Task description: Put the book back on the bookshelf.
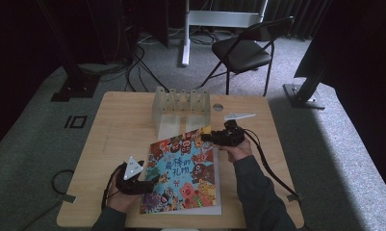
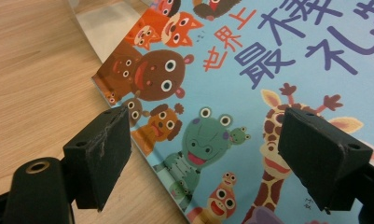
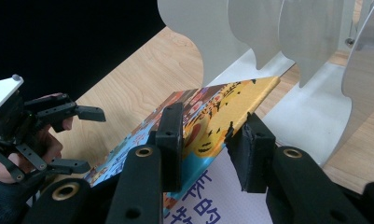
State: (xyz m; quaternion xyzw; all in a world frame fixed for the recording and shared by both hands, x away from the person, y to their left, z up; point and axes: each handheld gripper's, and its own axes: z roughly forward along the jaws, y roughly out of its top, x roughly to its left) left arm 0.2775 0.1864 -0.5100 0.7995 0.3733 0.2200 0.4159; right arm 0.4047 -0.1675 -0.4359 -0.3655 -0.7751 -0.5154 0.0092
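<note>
Picture book (image 1: pixel 185 173) lies on the wooden table (image 1: pixel 118 130), its far right corner lifted between the jaws of the right gripper (image 3: pixel 205 140) — they clamp the cover's edge there. Left gripper (image 2: pixel 203 154) hovers over the book's near left edge, jaws wide apart and holding nothing. Long axis of the book runs from the person toward the white slotted rack (image 1: pixel 181 108), tilted slightly right. Its glossy cover is flat, thin and rectangular — bright cartoon animals on blue. The rack's dividers are smooth, scalloped plastic.
</note>
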